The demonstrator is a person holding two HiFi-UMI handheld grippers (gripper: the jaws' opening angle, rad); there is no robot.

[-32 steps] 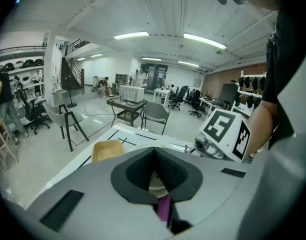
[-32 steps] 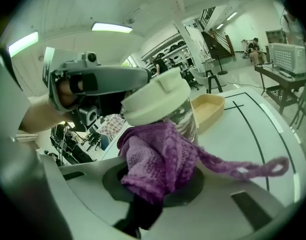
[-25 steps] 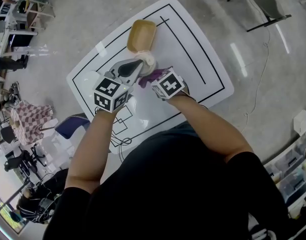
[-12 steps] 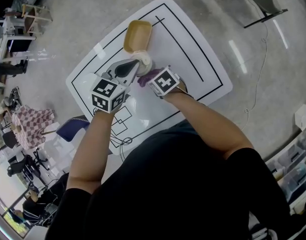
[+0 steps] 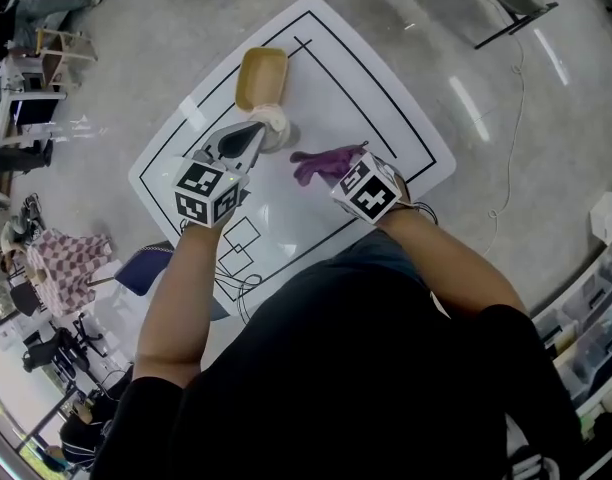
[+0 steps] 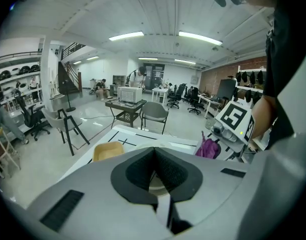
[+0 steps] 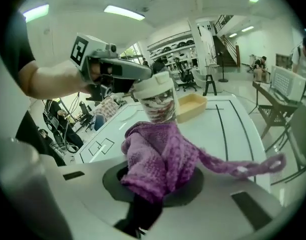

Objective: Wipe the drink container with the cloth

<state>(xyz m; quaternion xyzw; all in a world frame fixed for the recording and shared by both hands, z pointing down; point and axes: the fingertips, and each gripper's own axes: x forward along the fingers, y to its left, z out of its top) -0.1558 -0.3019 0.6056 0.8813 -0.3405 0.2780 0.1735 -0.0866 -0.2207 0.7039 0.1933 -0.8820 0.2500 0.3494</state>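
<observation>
On the white, black-lined table (image 5: 386,118), a tan tray (image 5: 261,76) sits at twelve o'clock of the lidded cup (image 7: 160,101); left gripper (image 5: 264,130) closed, tips at its lid; right gripper (image 5: 344,173) clamps the purple cloth (image 5: 321,161); glossy grey workshop floor (image 5: 136,48) all round.

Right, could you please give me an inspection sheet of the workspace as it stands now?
Surface: white table marked with black lines.
Job's things: drink container upright; purple cloth apart from it, to its right.
Clutter: yellow tray just beyond the container.
Grippers: left hand-held gripper shut on the container's lid; right hand-held gripper shut on the cloth.
Cables: black loops at the table's near edge; a pale cable on the floor at right.
Surroundings: open workshop, chairs, storage bins at right.
</observation>
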